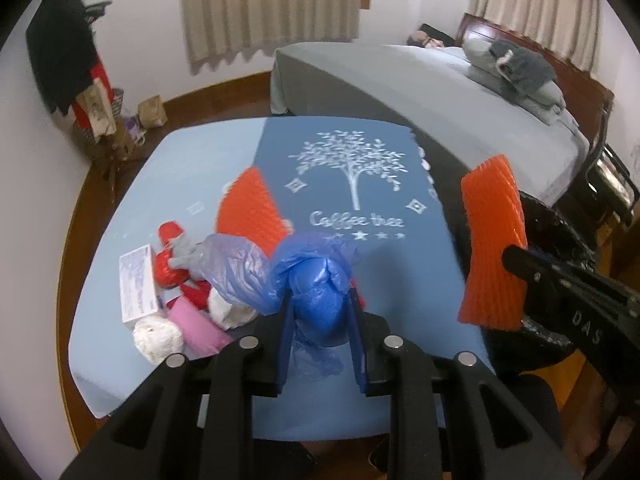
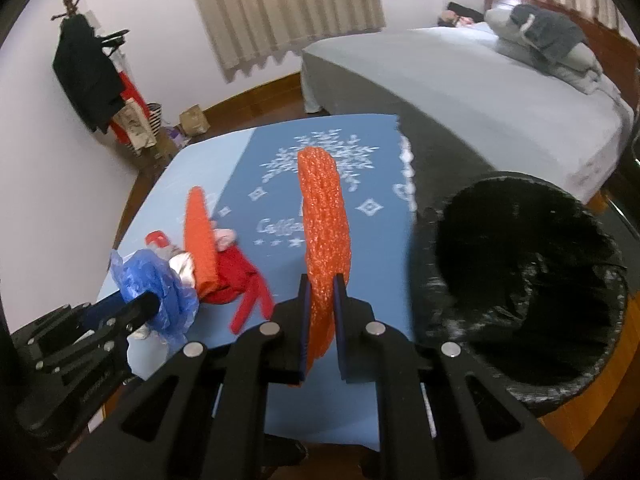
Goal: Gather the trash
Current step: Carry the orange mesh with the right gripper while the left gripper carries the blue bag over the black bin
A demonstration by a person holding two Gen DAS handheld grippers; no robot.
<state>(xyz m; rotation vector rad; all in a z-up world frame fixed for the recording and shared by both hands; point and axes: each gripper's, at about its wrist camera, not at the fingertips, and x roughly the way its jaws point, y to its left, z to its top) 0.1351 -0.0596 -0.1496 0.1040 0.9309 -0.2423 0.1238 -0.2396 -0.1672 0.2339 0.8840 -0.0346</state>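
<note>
My left gripper is shut on a crumpled blue plastic bag above the blue table mat. My right gripper is shut on an orange foam net sleeve and holds it upright over the table's right side, just left of the black-lined trash bin. The sleeve and the bin also show in the left wrist view. A second orange foam sleeve stands among the trash pile at the left.
The pile holds red wrappers, a white card box, a pink piece, crumpled white paper and a grey plastic bag. A bed lies beyond the table. A coat stand stands at the far left.
</note>
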